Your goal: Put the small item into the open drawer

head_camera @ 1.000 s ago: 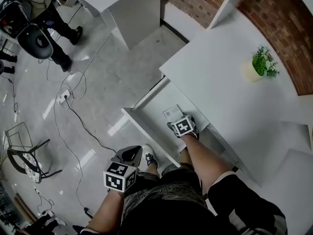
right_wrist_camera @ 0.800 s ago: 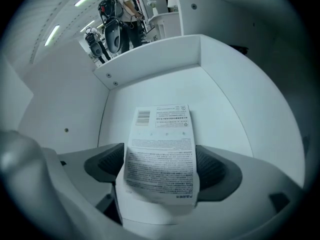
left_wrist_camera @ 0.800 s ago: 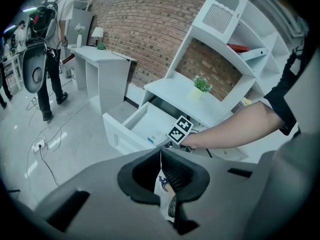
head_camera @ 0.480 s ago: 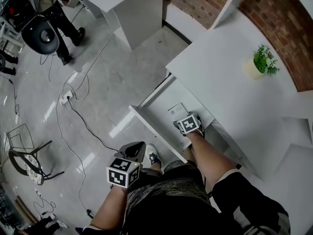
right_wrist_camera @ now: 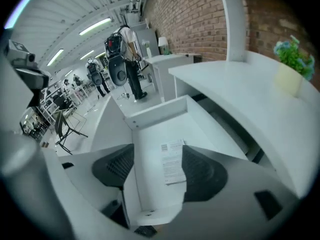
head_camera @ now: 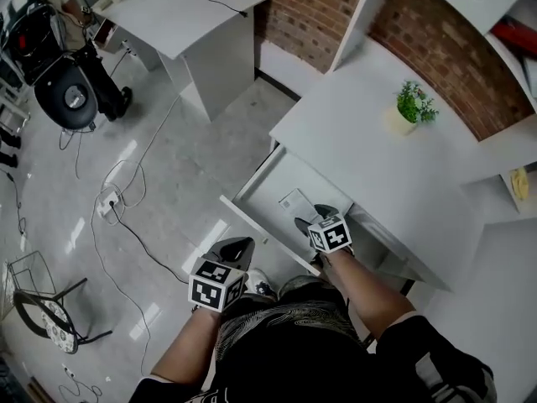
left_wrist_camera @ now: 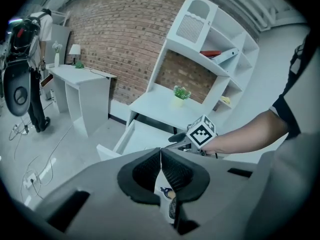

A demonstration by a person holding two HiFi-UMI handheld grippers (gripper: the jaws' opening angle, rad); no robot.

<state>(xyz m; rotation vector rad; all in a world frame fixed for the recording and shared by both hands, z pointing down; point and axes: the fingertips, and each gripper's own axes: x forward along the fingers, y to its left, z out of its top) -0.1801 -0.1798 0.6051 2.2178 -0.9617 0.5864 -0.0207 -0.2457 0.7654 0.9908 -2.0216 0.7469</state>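
Right gripper view shows print on the small item (right_wrist_camera: 172, 161); head view, just a pale slip. It lies flat in the open drawer (right_wrist_camera: 160, 111), below the right gripper (head_camera: 312, 218), whose empty jaws, apart, have just narrowed.

A red brick wall (head_camera: 306, 11) backs a white desk (head_camera: 189, 15); cables (head_camera: 143, 233) trail across the glossy grey floor (head_camera: 193, 141) under strip lights (right_wrist_camera: 95, 26).
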